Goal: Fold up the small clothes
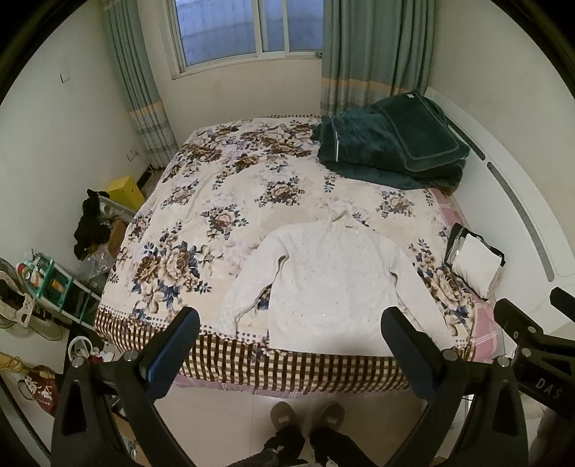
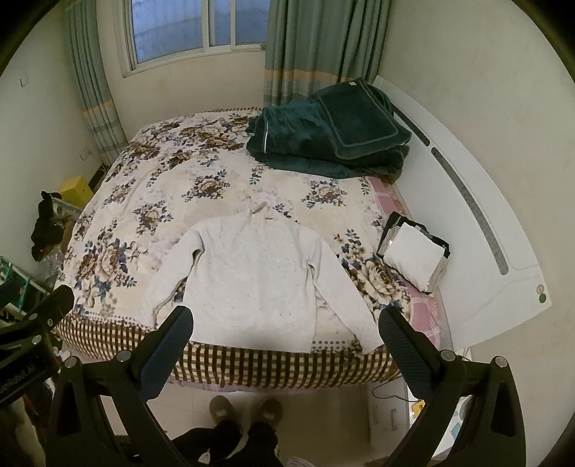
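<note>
One sweater: white knit sweater [image 1: 334, 283] [image 2: 251, 280] lies flat and face up on the bed [image 1: 230, 201] [image 2: 172, 186], near its front edge and toward the front right corner; collar points to the far edge, hem sits just short of the checked border.
Sleeves: both spread out and down; the left cuff reaches the dotted band by the front edge, the right cuff lies at the front right corner.
Folded pile: small stack with a white piece on top [image 1: 474, 266] [image 2: 413, 260], at the right edge of the bed, well apart from the sweater's body, near its right sleeve.
Blanket: dark green blanket [image 1: 388, 147] [image 2: 327, 133] heaped at the far right corner of the bed.
Left gripper: left gripper [image 1: 289, 323] held above the floor in front of the bed's front edge, jaws spread wide, nothing between them, clear of the sweater.
Right gripper: right gripper [image 2: 285, 323] beside it at like height, jaws likewise wide apart and bare, not touching the cloth.
Slippers: two grey slippers [image 1: 305, 416] [image 2: 248, 409] on the tiled floor just before the front edge.
Room: window [image 1: 248, 28] [image 2: 197, 25] with green curtains [image 1: 373, 54] [image 2: 320, 46] beyond the far edge; yellow box [image 1: 124, 190] [image 2: 77, 188] and clutter off the left edge.
</note>
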